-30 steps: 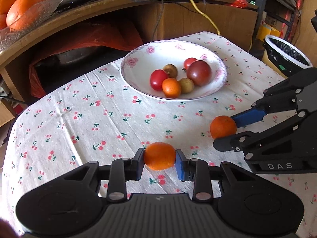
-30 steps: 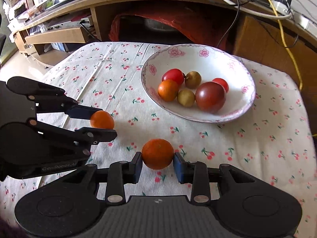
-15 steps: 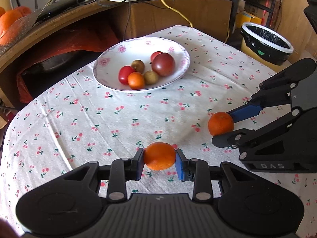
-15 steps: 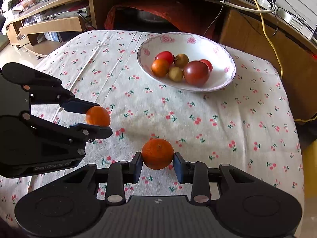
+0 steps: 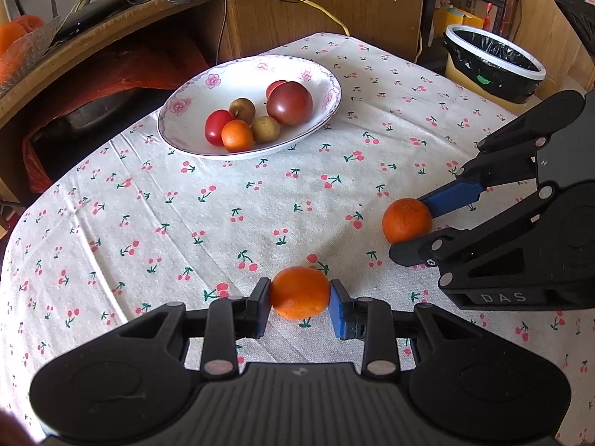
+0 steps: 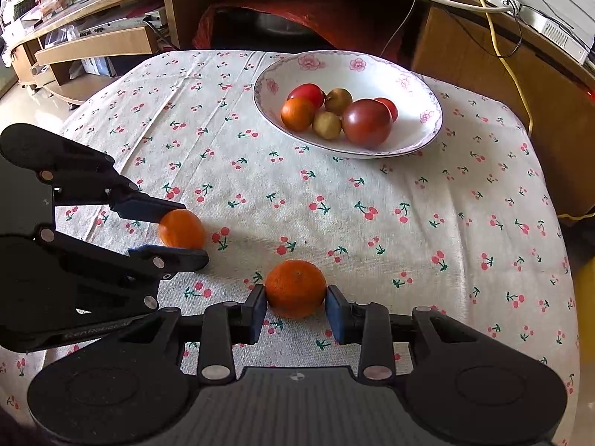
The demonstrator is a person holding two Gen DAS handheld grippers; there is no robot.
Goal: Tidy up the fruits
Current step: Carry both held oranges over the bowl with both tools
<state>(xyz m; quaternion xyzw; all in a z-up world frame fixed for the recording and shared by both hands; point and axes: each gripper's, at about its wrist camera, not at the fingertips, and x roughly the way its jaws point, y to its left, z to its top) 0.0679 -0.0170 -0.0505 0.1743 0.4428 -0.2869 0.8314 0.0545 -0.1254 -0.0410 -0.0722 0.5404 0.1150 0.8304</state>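
My table [image 5: 111, 223] wears a cherry-print cloth, its near edge hidden behind both housings. At 12 o'clock sits the flowered bowl [image 5: 186, 104] holding six small fruits, one red one mostly hidden behind the dark tomato [image 5: 289, 103]. My left claw [image 5: 299, 299] is clamped on an orange [image 5: 300, 291]; my right claw [image 6: 296, 303] pinches a second orange [image 6: 295, 288]. Whether either orange touches the cloth, I cannot tell.

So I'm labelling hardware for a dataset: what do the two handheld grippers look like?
Both are matte black plastic with silver pivot screws and blue-padded fingers. The left gripper reads "GenRobot.AI" on its side, seen from the right wrist; the right gripper reads "DAS". No cables or sleeves show.
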